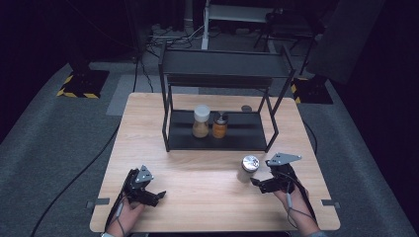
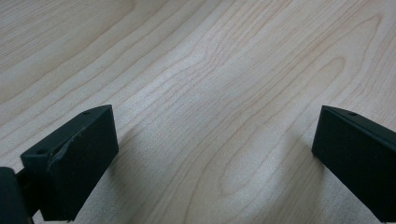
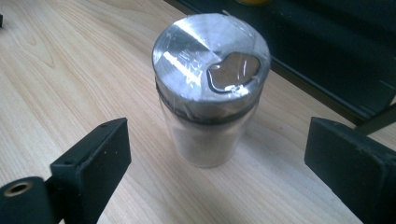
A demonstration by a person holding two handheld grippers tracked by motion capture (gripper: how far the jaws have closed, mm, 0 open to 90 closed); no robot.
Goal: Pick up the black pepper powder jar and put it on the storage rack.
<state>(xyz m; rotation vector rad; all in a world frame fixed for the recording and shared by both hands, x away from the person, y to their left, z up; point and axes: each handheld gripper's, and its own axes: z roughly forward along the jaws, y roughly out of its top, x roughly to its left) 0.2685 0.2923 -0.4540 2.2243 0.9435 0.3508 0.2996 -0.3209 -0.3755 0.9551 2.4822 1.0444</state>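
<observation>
A clear glass shaker jar with a shiny silver metal lid (image 1: pixel 249 168) stands upright on the light wooden desk (image 1: pixel 207 197), in front of the black metal two-tier rack (image 1: pixel 222 84) and near the desk's right side. The right tool (image 1: pixel 258 183) sits just beside the jar, on the side toward the person, held by the person's right hand (image 1: pixel 291 200). In the right gripper view the jar (image 3: pixel 210 93) stands between and a little beyond the two black jaws — they are spread wide, wider than the jar, and neither touches it. The lid is wrapped in clear film and has a shaped pouring opening on top.

The left tool (image 1: pixel 157 196) lies low over the desk's left front part, well apart from the jar, with the person's left hand (image 1: pixel 126 215) behind it. In the left gripper view its jaws stand wide apart with nothing between them — just bare wood grain (image 2: pixel 210 93).

On the rack's lower shelf stand two more jars side by side: a taller one with a white cap and tan contents (image 1: pixel 200 121), and a shorter one with orange contents and a dark lid (image 1: pixel 220 126). A small round dark object (image 1: pixel 246 108) lies on the desk behind the rack.
</observation>
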